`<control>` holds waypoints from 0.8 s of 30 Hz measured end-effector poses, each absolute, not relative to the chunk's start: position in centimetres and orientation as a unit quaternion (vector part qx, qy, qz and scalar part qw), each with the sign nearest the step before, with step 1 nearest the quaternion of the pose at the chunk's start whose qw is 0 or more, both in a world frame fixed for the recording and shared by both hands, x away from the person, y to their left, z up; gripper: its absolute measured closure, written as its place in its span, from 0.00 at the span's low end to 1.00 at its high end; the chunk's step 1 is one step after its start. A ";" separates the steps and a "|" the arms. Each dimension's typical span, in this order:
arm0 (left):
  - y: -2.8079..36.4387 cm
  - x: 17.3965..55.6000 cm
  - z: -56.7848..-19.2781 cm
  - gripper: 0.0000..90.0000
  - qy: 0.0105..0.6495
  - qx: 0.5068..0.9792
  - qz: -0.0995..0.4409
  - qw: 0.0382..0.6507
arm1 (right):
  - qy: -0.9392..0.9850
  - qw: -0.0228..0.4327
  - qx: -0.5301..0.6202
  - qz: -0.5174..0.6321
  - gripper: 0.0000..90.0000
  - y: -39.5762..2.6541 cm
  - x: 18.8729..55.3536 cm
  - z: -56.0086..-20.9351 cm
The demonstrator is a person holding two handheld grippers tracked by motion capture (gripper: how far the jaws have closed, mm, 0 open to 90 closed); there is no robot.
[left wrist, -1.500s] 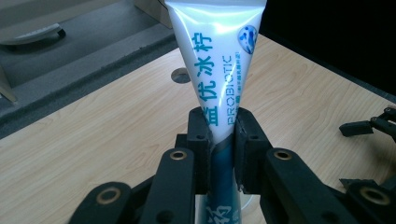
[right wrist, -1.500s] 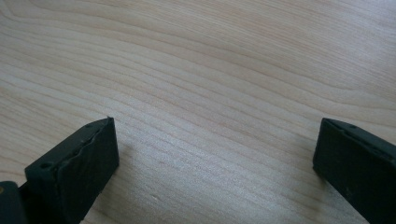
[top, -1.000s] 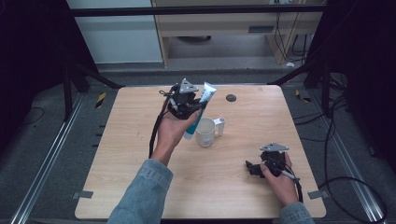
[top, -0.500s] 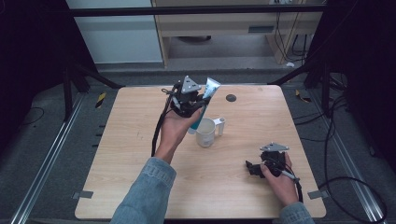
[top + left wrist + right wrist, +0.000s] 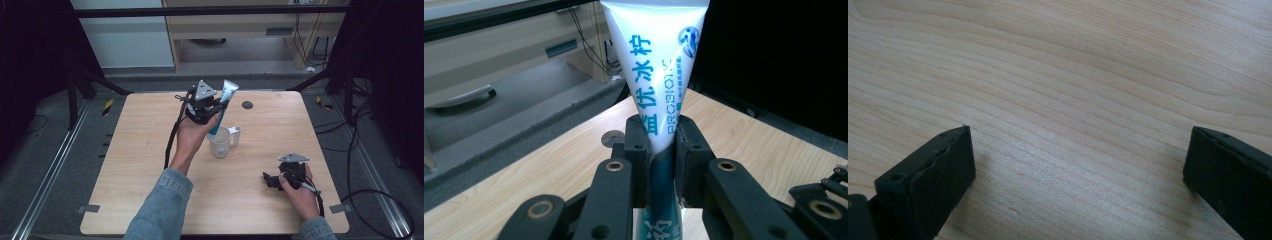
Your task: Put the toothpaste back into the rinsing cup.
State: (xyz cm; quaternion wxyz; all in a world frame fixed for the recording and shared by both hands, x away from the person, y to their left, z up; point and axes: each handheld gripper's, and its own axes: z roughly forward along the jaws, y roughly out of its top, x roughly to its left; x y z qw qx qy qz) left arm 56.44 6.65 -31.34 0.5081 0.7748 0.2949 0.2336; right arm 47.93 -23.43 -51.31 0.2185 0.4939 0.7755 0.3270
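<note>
My left gripper (image 5: 216, 111) is raised over the middle of the table, shut on a white and teal toothpaste tube (image 5: 227, 95). In the left gripper view both pads squeeze the tube (image 5: 654, 65) around its middle, the flat crimped end pointing up and away from my left gripper (image 5: 663, 150). The tube's lower teal end hangs just over a white mug (image 5: 220, 143) below the hand. At the table's near right, my right gripper (image 5: 269, 179) rests low and open. In the right gripper view only bare wood lies between the jaws of my right gripper (image 5: 1078, 150).
The light wooden table (image 5: 140, 165) has a small dark round spot (image 5: 247, 105) near its far edge. A black cable (image 5: 172, 140) trails from the left gripper along the forearm. Metal floor rails run on both sides, and a desk stands behind.
The left hand has shifted the tube slightly to the right and away, tilting it a little more upright over the mug. The right hand has stayed put.
</note>
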 end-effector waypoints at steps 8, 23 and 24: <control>6.5 56.3 -31.7 0.87 0.290 0.763 0.240 0.525 | 0.774 0.217 0.496 0.329 0.01 -23.4 47.9 -51.3; 6.6 56.4 -33.4 0.87 0.293 0.751 0.242 0.540 | 0.775 0.218 0.495 0.328 0.01 -23.4 47.9 -51.3; 6.6 56.4 -33.5 0.87 0.294 0.750 0.241 0.541 | 0.774 0.218 0.495 0.328 0.00 -23.4 47.9 -51.3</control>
